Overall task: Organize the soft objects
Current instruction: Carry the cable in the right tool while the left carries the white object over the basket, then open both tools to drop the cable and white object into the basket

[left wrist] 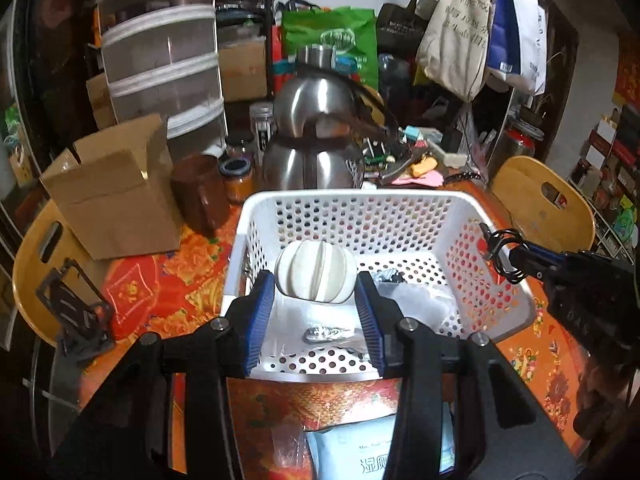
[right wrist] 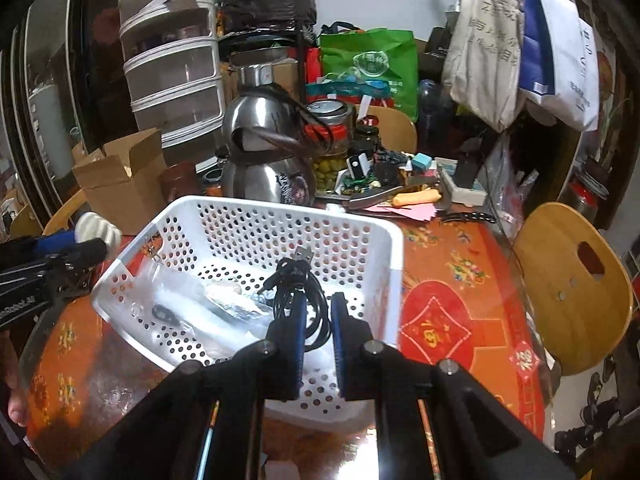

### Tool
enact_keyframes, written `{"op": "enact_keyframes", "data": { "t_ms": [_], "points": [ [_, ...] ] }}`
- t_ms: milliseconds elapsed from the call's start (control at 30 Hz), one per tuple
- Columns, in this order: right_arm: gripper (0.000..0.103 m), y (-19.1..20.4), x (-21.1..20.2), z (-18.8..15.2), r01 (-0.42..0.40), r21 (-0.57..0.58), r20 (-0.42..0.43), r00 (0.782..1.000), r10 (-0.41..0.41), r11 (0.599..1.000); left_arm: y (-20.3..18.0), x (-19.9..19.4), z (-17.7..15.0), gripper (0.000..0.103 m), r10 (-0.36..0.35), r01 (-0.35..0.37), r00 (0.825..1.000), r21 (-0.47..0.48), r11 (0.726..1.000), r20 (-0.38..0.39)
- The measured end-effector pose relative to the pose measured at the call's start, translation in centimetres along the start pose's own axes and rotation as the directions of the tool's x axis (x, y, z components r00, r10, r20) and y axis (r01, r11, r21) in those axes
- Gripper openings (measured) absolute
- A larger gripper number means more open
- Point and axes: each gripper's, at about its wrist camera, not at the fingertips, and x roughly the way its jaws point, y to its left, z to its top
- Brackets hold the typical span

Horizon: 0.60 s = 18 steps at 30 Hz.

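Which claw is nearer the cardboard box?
Left. The left claw, holding a white squishy, is at the basket's box-side edge; the right claw with the cable is on the side away from the cardboard box.

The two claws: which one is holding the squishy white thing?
The left claw. It grips the ridged white soft object above the white basket; the right claw holds a coiled black cable.
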Motion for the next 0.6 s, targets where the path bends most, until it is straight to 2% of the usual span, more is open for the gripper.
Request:
{"op": "enact_keyframes", "data": {
  "t_ms": [333,367,400,433,467,500,600],
  "points": [
    [0.011,1.3,2.8,-0.9,-0.001,-0.025,-0.043,0.999,0.000,1.000,-0.2,3.0,-1.4,0.041,0.009,-0.008,1.000,0.013,1.000,-0.009],
    [0.017,1.4,2.9,-1.0,-0.003,-0.024,-0.049,0.999,0.001,1.000,-0.1,3.1,-1.7,0.049,0.000,0.001,1.000,0.018,1.000,-0.012],
    [0.035,1.5,2.9,-1.0,-0.002,-0.024,-0.051,0.999,0.001,1.000,-0.1,3.3,-1.8,0.068,0.003,-0.003,1.000,0.020,1.000,-0.010],
    [0.047,1.5,2.7,-1.0,0.005,-0.026,-0.040,0.999,-0.006,1.000,-0.1,3.2,-1.9,0.079,0.018,-0.018,1.000,0.022,1.000,-0.002],
    [0.067,1.6,2.3,-1.0,0.015,-0.030,-0.020,1.000,-0.015,0.999,-0.1,3.2,-2.1,0.093,0.026,-0.026,1.000,0.026,0.999,0.006],
    [0.078,1.8,1.9,-1.0,0.031,-0.039,0.005,1.000,-0.030,0.999,0.0,3.0,-2.2,0.095,0.032,-0.032,0.999,0.027,0.999,0.015],
    [0.079,1.7,0.7,-1.1,0.049,-0.044,0.033,0.998,-0.048,0.998,0.2,2.1,-2.5,0.102,0.075,-0.077,0.996,0.041,0.996,0.047]
  ]
}}
